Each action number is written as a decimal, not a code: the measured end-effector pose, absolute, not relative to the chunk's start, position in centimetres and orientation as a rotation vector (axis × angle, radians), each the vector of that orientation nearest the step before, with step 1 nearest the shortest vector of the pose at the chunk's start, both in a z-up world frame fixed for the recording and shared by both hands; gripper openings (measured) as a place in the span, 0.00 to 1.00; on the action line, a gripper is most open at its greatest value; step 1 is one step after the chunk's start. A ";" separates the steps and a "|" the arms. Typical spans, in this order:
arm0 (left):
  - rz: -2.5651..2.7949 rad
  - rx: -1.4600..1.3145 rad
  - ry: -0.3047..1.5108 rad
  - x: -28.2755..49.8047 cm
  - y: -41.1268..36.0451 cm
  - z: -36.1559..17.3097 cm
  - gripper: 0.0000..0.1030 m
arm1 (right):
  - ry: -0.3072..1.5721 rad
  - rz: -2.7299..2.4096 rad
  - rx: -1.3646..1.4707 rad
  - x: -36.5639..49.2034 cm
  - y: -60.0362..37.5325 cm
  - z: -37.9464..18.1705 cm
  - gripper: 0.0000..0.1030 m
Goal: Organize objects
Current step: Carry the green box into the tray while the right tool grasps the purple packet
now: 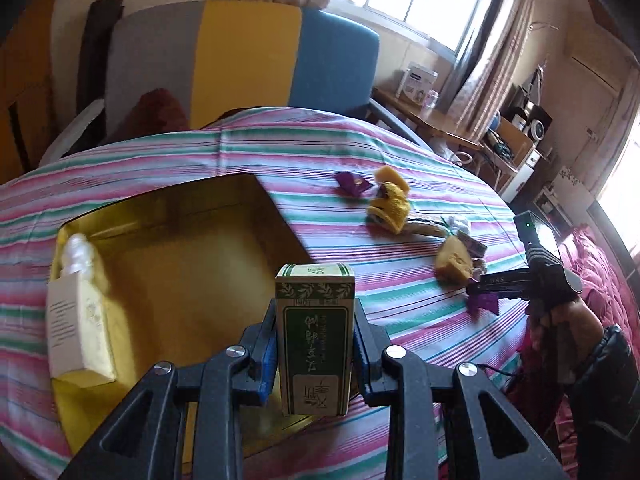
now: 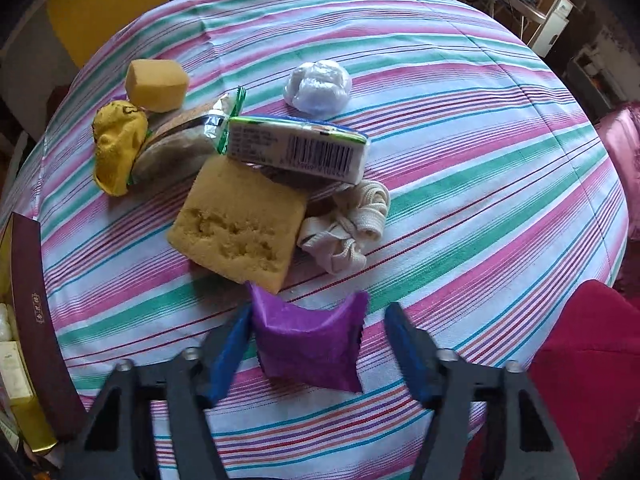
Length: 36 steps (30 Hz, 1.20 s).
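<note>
L tongs (image 1: 315, 344) pinch the green carton (image 1: 315, 336) upright, over the near rim of the open yellow box (image 1: 276, 208). Risk: carton clips that rim or knocks the white bottle (image 1: 80, 312) at box L wall; box centre is free. R tongs (image 2: 316, 344) spread around purple packet (image 2: 308, 344), L pad touching, R pad apart. Risk: packet slides; sponge (image 2: 236, 220) just beyond, counter (image 2: 500, 200) bare to R.

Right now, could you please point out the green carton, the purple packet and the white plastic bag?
Green cardboard carton (image 1: 316, 340): left wrist view, front face.
Purple foil packet (image 2: 308, 348): right wrist view, middle.
Crumpled white plastic bag (image 2: 319, 87): right wrist view, top.
</note>
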<state>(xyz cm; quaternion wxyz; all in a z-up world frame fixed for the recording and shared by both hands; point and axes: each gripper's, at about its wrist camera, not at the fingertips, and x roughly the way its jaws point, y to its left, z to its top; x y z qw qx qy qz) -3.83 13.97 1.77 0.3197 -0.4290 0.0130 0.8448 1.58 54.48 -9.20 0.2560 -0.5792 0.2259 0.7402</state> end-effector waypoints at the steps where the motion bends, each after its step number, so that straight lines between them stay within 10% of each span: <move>1: 2.236 -1.135 0.022 -3.9 12.7 1.7 0.29 | 0.596 2.005 -1.586 1.5 54.3 -9.3 0.46; 12: 2.461 -1.267 -0.067 -3.4 -2.3 -0.3 0.29 | 0.535 2.101 -1.579 1.7 53.5 -8.8 0.44; 36: 2.471 -1.373 -0.007 -4.0 -1.5 -3.6 0.31 | 0.534 2.364 -1.440 4.0 50.0 -5.1 0.44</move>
